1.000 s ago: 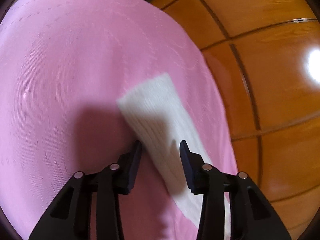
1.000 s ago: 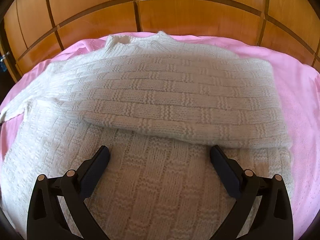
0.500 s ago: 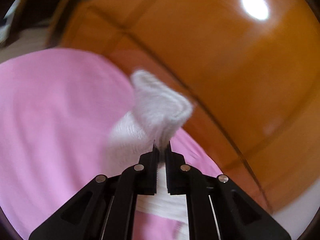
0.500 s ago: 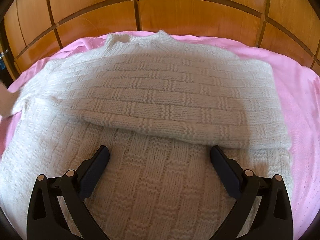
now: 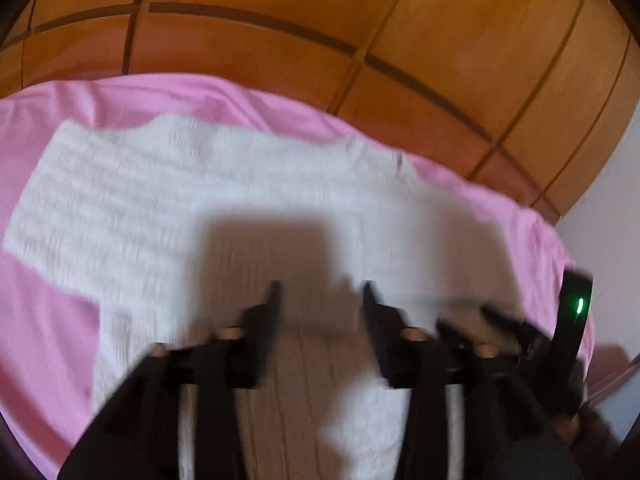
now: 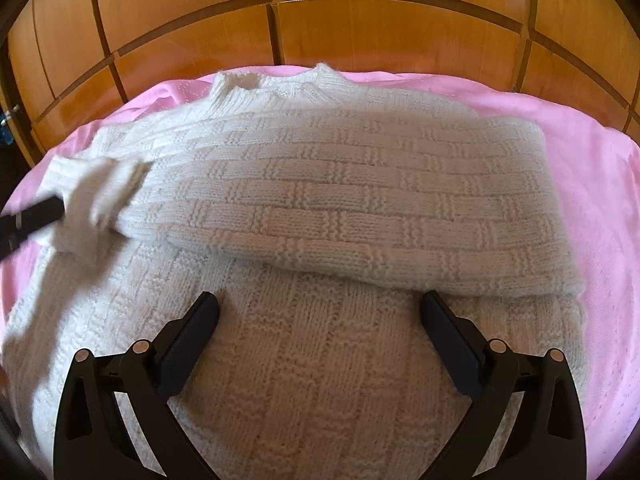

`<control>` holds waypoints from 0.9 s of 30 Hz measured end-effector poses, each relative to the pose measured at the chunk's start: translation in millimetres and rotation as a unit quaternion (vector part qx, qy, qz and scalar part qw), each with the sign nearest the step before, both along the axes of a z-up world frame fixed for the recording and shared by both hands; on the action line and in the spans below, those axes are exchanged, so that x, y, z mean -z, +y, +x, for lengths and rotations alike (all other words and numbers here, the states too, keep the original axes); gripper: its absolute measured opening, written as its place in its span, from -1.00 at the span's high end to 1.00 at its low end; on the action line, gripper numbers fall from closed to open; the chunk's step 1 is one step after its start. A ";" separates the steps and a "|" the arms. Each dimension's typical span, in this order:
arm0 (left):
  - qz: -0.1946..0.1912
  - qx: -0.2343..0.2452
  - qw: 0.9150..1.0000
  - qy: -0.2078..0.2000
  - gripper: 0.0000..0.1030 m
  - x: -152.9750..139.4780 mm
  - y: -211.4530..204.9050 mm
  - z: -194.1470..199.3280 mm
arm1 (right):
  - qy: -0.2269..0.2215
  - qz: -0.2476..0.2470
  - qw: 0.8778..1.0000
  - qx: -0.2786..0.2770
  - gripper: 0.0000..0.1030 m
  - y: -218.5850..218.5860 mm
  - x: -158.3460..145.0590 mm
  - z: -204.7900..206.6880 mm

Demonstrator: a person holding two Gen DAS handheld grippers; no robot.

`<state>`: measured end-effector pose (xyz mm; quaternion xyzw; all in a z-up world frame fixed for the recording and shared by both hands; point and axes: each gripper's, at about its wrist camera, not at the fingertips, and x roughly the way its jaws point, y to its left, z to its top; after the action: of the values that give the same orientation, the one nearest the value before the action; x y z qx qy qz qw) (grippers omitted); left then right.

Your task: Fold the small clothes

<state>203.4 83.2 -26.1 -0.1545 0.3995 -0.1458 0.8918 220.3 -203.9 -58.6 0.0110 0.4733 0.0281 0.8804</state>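
Observation:
A white knitted sweater lies on a pink sheet, with its right sleeve folded across the body. My right gripper hangs wide open and empty over the sweater's lower half. My left gripper hovers over the sweater in a blurred view, with its jaws parted. In the right wrist view the left gripper comes in from the left at the left sleeve cuff, which is lifted over the body. Blur hides whether the cuff is still held.
A wooden panelled headboard runs along the far edge of the bed. The pink sheet shows around the sweater on both sides. My right gripper's body with a green light appears at the right in the left wrist view.
My left gripper shut on the left sleeve cuff, lifted it and carried it over the sweater's body; its jaws now stand apart. My right gripper has not moved.

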 end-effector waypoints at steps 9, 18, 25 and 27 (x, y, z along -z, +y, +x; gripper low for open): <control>0.006 -0.057 0.998 0.018 0.14 39.7 29.0 -78.2 | -0.013 0.122 0.992 -0.017 -0.56 10.1 -32.6 0.3; 0.005 -0.058 0.998 0.011 0.13 49.8 28.7 -77.8 | 0.028 0.159 0.981 -0.107 -0.04 111.8 -24.9 36.5; -0.011 -0.058 0.998 0.008 0.12 52.0 27.7 -77.3 | 0.036 0.122 0.986 -0.111 0.90 147.9 -24.9 44.8; -0.008 -0.059 0.998 0.006 0.12 52.2 26.1 -78.2 | 0.000 0.120 0.985 -0.121 0.90 145.7 -50.2 40.1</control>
<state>125.2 109.3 -78.3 -0.1861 0.3943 -0.0950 0.8949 260.5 -58.2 -8.4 0.0589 0.4648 0.1909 0.8626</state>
